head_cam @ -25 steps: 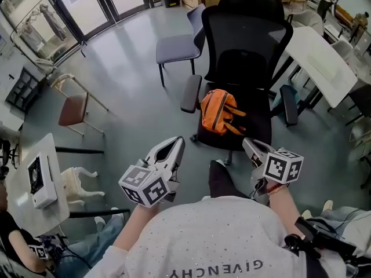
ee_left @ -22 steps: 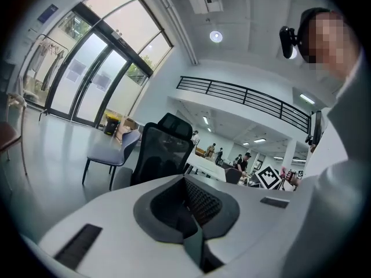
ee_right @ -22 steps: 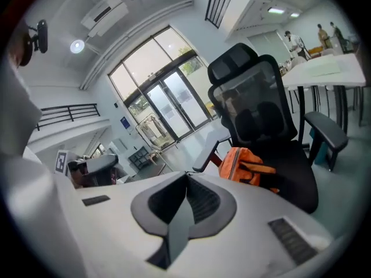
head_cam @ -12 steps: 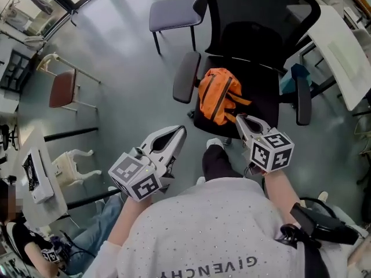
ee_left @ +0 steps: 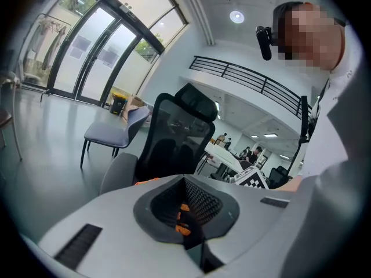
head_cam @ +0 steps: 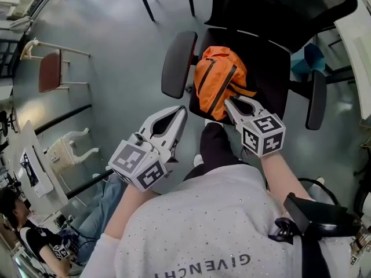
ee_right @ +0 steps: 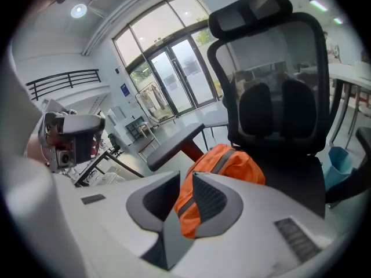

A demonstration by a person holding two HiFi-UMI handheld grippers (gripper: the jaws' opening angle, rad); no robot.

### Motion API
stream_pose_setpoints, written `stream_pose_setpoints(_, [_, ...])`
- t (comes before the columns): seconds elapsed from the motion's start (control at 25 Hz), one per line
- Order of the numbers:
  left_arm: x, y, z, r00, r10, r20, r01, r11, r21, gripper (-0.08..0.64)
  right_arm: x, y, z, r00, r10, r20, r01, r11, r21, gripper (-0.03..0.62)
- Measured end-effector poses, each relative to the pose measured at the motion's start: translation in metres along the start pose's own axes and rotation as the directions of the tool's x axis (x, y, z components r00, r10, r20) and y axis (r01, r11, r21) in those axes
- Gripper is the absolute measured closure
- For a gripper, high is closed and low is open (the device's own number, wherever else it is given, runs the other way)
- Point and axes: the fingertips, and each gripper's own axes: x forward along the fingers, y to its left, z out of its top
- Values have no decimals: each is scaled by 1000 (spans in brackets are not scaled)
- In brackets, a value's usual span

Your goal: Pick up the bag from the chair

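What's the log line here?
phase: pre-grasp | bag: on chair, not gripped | right gripper: at bag, jaws just opening, nothing between | left gripper: shut, empty

Right tongs (head_cam: 231,102) hide the bag's (head_cam: 214,77) near end; chair's (head_cam: 268,68) backrest seems cut off.

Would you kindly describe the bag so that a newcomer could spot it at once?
Find the black office chair standing on the grey floor. On its seat lies the bag. It is the only bright orange thing around, crossed by a dark stripe.
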Motion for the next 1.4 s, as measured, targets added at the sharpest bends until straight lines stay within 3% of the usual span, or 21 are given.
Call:
stream_pose_setpoints(0.08, [5, 9, 1, 1000, 23, -4, -23, 999, -25, 557, 13, -7, -7, 1000, 4, -28, -4, 1000, 9, 519])
stream_pose_setpoints(0.16, [7, 18, 0, 999, 46, -14, -46, 998, -48, 557, 25, -12, -13, 998, 8, -59, -8, 1000, 9, 458])
stream_pose_setpoints(0.2, [8, 22, -1, 998, 60, -21, -62, 996, -59, 557, 32, -15, -17, 997, 10, -78, -9, 1000, 10, 456])
stream_pose_setpoints(0.28, [9, 31, -5, 995, 90, -37, -93, 993, -78, 557, 44, -19, -25, 993, 22, -117, -18, 999, 35, 383])
stream_pose_setpoints(0.36, [10, 38, -8, 993, 109, -46, -113, 990, -89, 557, 54, -21, -32, 989, 51, -141, -38, 995, 93, 262])
stream_pose_setpoints(0.56, [8, 47, -9, 989, 141, -53, -146, 984, -105, 557, 76, -25, -36, 986, 72, -148, -43, 981, 190, 174])
stream_pose_setpoints(0.76, [0, 52, -9, 982, 176, -67, -182, 978, -105, 557, 95, -42, -43, 986, 28, -162, 20, 958, 287, 209])
stream_pose_setpoints(0.88, [-13, 58, -8, 976, 208, -65, -215, 969, -119, 557, 101, -56, -51, 984, -11, -179, 69, 945, 319, 309])
stream_pose_setpoints(0.96, [-20, 63, -7, 972, 225, -62, -232, 963, -140, 557, 106, -59, -55, 983, 2, -184, 60, 943, 328, 324])
stream_pose_setpoints(1.08, [-23, 66, -5, 971, 230, -61, -237, 958, -162, 557, 112, -64, -61, 981, 55, -187, 30, 906, 421, 366])
stream_pose_setpoints(1.2, [-25, 68, -2, 968, 246, -56, -251, 955, -155, 557, 115, -75, -73, 971, 76, -228, 49, 866, 498, 396])
stream_pose_setpoints(1.4, [-36, 78, 8, 959, 281, -26, -280, 942, -186, 557, 120, -89, -87, 969, 64, -240, 62, 872, 486, 397])
